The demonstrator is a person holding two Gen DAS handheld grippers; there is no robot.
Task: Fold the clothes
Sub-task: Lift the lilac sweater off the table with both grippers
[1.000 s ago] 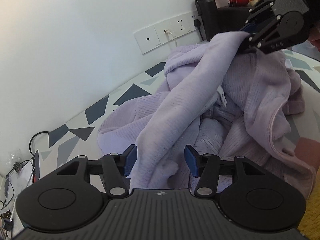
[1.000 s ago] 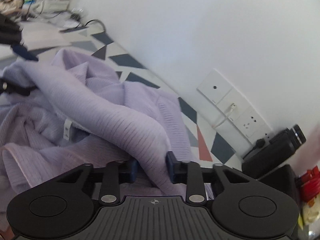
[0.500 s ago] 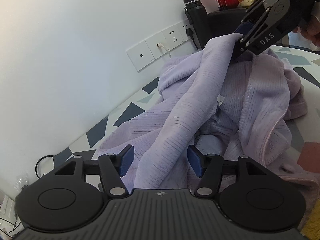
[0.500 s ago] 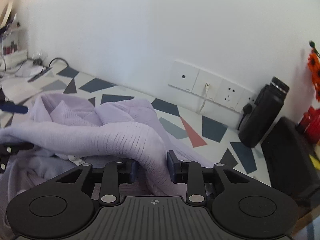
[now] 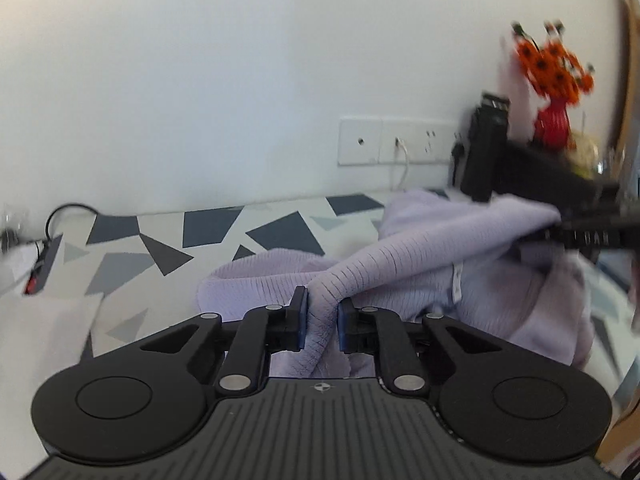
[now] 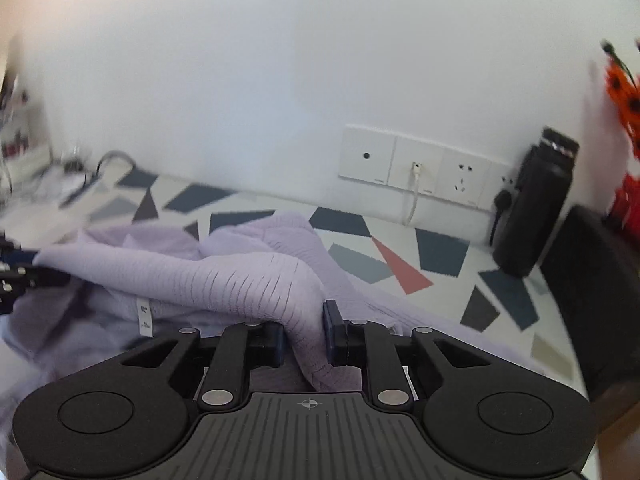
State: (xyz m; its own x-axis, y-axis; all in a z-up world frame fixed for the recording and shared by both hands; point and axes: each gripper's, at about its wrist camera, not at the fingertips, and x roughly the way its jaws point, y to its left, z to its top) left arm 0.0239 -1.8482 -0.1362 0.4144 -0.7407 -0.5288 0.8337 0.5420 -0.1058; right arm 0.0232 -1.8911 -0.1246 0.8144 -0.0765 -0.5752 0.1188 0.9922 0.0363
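The left gripper has just closed on the lilac garment, the right gripper re-pinching further along it: both ends held, ready to spread.

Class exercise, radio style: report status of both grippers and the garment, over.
Left gripper just closed on lilac garment. Right gripper clamped on same stretch. Garment bunched, unfolded. Black bottle stands near.

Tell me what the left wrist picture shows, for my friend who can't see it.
The left gripper pinches a fold of a lilac ribbed garment heaped on a patterned table, its jaws just closed. Behind are wall sockets.
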